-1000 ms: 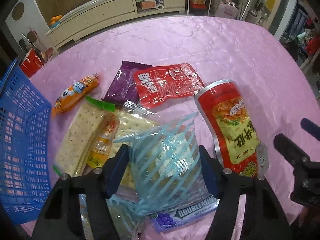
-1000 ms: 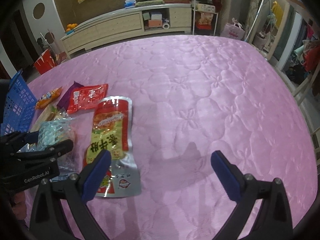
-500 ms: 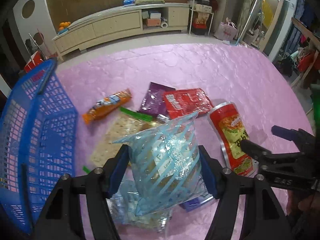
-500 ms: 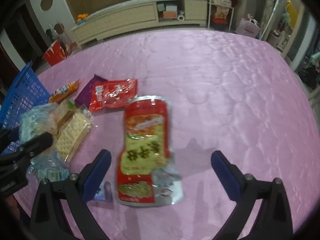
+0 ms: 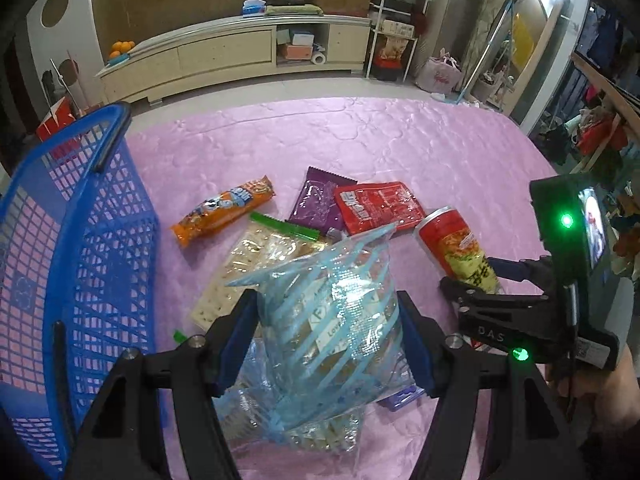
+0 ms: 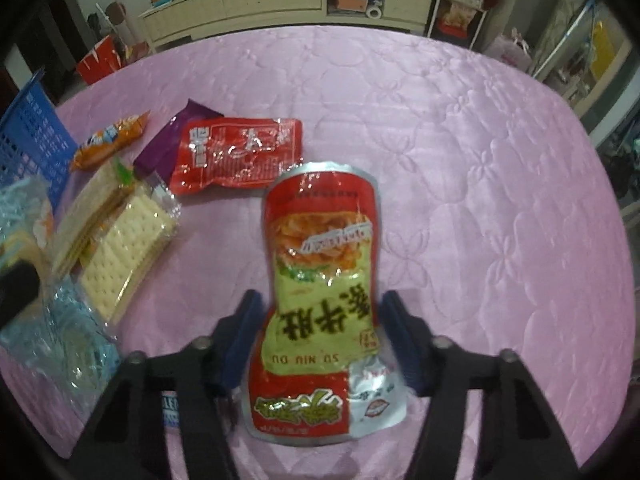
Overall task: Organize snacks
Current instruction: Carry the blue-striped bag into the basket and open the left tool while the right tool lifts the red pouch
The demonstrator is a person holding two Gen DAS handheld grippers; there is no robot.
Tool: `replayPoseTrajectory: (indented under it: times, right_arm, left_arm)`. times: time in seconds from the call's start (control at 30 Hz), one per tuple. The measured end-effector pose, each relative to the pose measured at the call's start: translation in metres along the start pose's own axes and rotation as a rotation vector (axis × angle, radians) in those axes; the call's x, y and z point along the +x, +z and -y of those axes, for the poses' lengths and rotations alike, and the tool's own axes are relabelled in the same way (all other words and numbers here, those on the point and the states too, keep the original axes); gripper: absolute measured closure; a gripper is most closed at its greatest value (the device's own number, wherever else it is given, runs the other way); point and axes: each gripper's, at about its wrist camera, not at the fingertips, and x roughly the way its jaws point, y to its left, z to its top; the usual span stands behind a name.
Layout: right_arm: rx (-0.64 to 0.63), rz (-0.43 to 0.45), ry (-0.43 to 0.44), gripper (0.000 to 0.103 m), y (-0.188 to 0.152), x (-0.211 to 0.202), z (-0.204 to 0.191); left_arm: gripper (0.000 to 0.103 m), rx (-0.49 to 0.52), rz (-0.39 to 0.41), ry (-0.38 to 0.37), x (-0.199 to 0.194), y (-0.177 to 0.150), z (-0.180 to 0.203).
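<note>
Left wrist view: the left gripper [image 5: 326,334] has its jaws pressed against both sides of a blue-striped clear bag [image 5: 332,320], which is held up above the pink tablecloth [image 5: 360,140].
Landmark: the blue basket [image 5: 76,240] stands at the left edge of the tablecloth, its rim tilted in this view.
Orange packet [image 5: 224,210]: just right of the blue basket, lying flat, apart from it.
Cracker packs [image 5: 248,268]: right of the blue basket, below the orange packet, partly hidden by the striped bag.
Purple packet [image 5: 318,204]: farther from the blue basket than the orange packet, its right edge under the red flat packet [image 5: 378,206].
Right wrist view: the right gripper [image 6: 320,344] has its jaws closed in on the lower half of a red-and-yellow pouch [image 6: 320,264]; both pads touch its sides.
Pouch position: well right of the blue basket [image 6: 32,140], its top end near the red flat packet [image 6: 240,156]; whether it is off the cloth I cannot tell.
Right gripper in the left view: its body [image 5: 532,312] sits far from the blue basket, green lights lit, fingers on the pouch [image 5: 464,252].
</note>
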Motion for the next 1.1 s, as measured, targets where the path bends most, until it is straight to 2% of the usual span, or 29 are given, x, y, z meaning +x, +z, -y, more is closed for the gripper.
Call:
replayPoseTrajectory:
  times: [0.23,0.33,0.5,0.73,0.97,1.1]
  right_arm:
    - [0.028,0.033,0.052,0.05,-0.015,-0.028,0.007]
    - [0.037,0.07,0.074,0.05,-0.015,-0.054,0.012]
    - [0.001,0.148,0.092,0.05,-0.02,-0.106,0.0]
    - [-0.051,0.256,0.143,0.05,-0.024,-0.164,-0.039]
    - [-0.132,0.313,0.218,0.05,-0.011,-0.186,-0.095]
    - [-0.173,0.318,0.262,0.05,-0.005,-0.188,-0.125]
  left_arm:
    - [0.038,-0.003,0.026,-0.013,-0.017,-0.006,-0.004]
    - [0.038,0.005,0.051,-0.015,-0.031,-0.008,-0.005]
    - [0.038,0.003,0.112,-0.026,-0.064,-0.01,-0.01]
    - [0.038,0.003,0.19,-0.015,-0.113,-0.016,-0.028]
    - [0.038,-0.033,0.243,0.042,-0.152,-0.028,-0.073]
    - [0.038,-0.054,0.25,0.086,-0.163,-0.036,-0.099]
